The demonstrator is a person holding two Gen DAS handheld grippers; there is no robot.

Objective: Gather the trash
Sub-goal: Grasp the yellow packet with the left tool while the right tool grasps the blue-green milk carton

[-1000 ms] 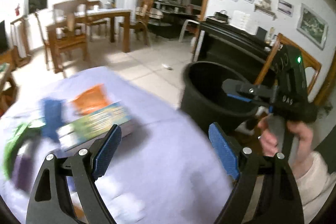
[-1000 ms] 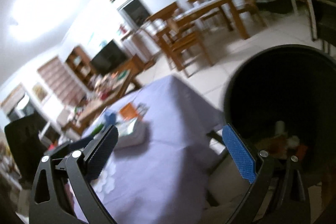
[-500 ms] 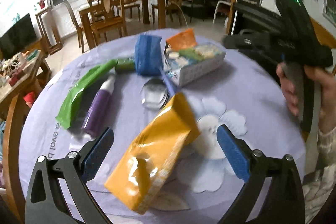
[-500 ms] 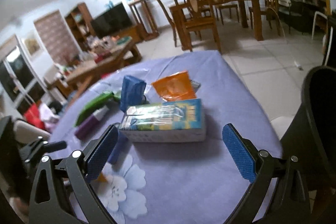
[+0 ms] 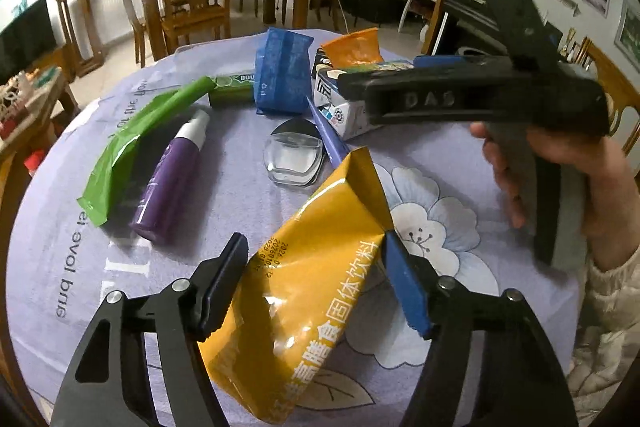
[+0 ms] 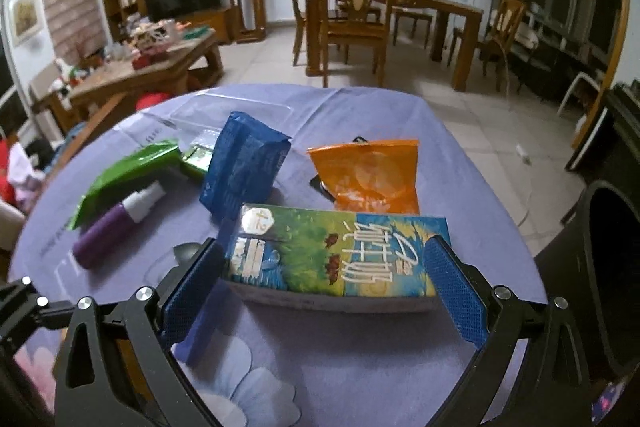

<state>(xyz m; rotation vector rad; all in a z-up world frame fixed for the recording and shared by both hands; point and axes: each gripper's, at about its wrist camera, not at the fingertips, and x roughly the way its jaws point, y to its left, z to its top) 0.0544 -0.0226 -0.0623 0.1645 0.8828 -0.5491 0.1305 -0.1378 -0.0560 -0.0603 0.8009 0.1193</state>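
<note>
Lilac floral cloth covers the round counter (image 5: pixel 448 227), dining chairs behind. Nearest, one yellow foil drink pouch (image 5: pixel 308 291) lies between the left claw (image 5: pixel 316 279) fingers, jaws closing, pads about at its edges. Beyond: one clear plastic lid (image 5: pixel 294 159), one purple spray bottle (image 5: pixel 168 179), one green wrapper (image 5: pixel 132 147), one blue bag (image 5: pixel 282 71), one orange pouch (image 6: pixel 370 177). Right claw (image 6: pixel 328 287), held by a hand (image 5: pixel 560 179), straddles one milk carton (image 6: pixel 340 255), pads apart. One black bin (image 6: pixel 600 267) stands right.
</note>
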